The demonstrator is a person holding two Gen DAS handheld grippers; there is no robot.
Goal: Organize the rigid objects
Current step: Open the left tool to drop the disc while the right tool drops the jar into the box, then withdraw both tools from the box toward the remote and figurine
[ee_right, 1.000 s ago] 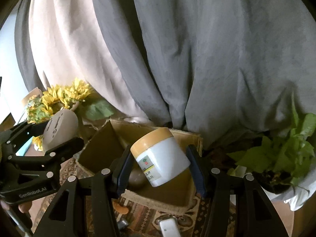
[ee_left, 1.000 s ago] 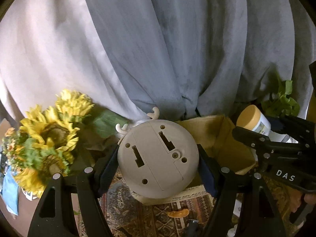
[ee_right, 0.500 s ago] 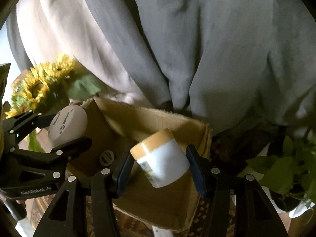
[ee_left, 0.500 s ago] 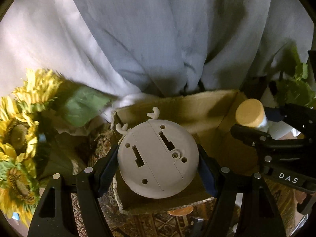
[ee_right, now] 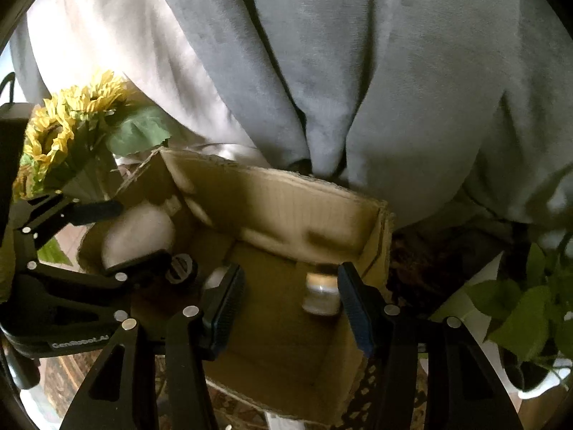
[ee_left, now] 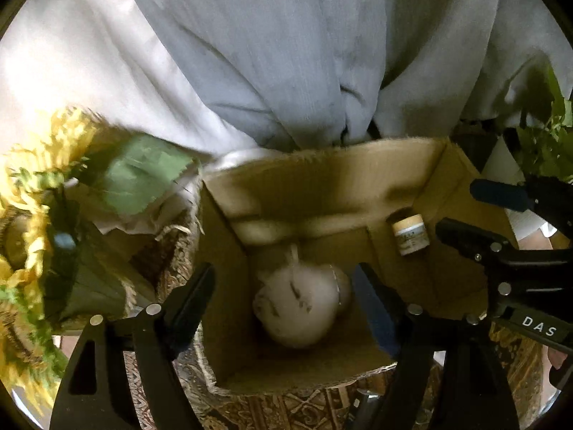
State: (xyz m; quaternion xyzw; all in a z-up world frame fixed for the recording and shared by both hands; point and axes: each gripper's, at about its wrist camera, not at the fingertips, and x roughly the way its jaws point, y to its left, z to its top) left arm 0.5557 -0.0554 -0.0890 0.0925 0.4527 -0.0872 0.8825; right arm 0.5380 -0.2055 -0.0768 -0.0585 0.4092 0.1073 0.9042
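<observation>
From the left wrist, "DAS" is legible on the right gripper (ee_left: 462, 211) at the right edge. The left gripper (ee_left: 286, 297) at lower centre has its jaws opening; the beige round device (ee_left: 297, 311) lies blurred between them, clear of both pads, inside the cardboard box (ee_left: 322, 186). The yellow-lidded jar (ee_left: 410, 234) sits at the box's right wall. Sunflowers (ee_left: 28, 215) fill the left, grey curtain (ee_left: 286, 53) the top, a patterned cloth (ee_left: 286, 408) below.

From the right wrist, "GenRobot.AI" marks the other gripper at lower left. The right gripper's jaws are released, with the jar blurred just beside the right pad. A green plant (ee_right: 530, 304) stands at the right.
</observation>
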